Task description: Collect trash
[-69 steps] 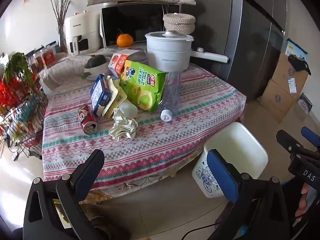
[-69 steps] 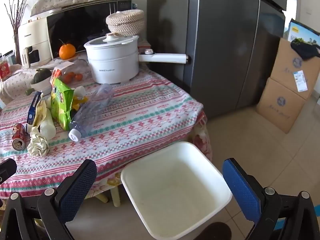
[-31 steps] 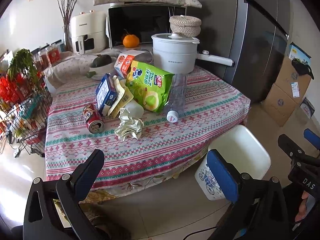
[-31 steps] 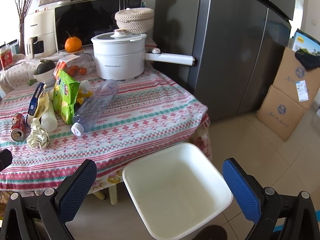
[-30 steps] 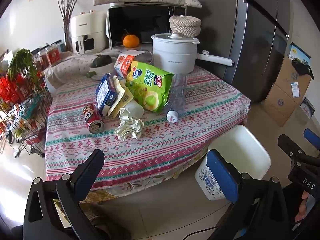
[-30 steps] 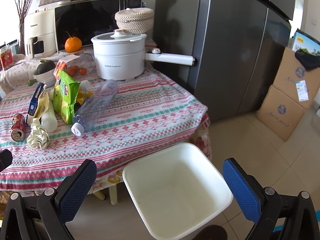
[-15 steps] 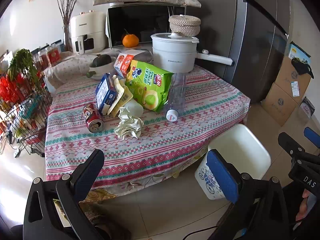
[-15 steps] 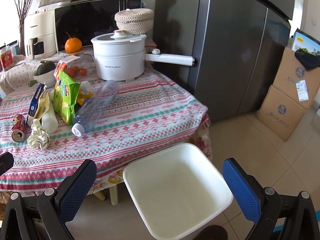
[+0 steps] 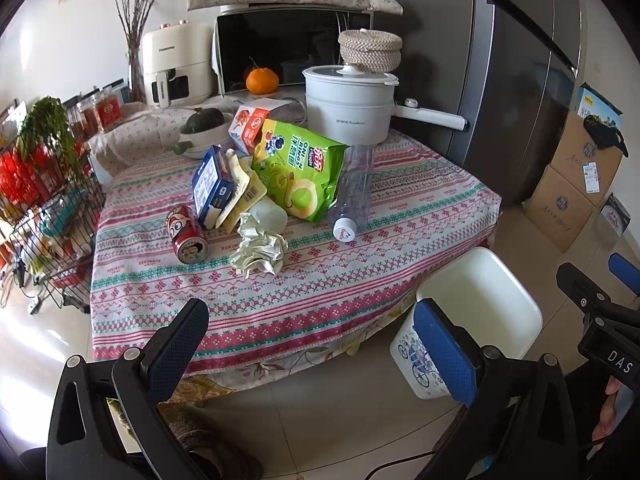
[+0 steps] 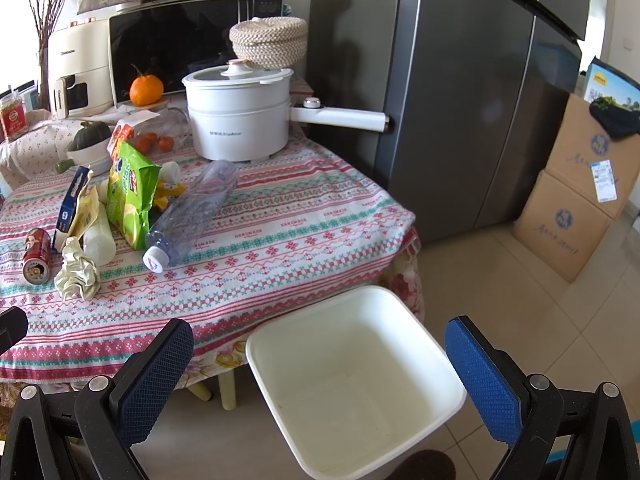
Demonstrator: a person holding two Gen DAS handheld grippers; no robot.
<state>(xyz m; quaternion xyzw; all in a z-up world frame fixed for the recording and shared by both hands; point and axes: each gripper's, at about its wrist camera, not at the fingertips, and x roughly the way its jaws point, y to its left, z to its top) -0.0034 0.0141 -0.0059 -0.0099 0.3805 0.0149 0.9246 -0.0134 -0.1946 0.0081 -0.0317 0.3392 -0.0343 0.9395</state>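
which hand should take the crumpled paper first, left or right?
Probably left. The left gripper, jaws open and empty, faces the crumpled paper almost straight ahead. The right gripper, also open, points at the white bin, with the paper far off to its left.

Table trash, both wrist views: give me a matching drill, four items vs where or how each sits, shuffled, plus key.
Items:
1. red can
2. plastic bottle
3. crumpled paper
4. white bin

Places:
A. on the floor by the table's corner
B. on its side, white cap toward the camera
C. on its side, left end of the pile
D. in front of the white cup

Pairs: 1-C, 2-B, 3-D, 4-A
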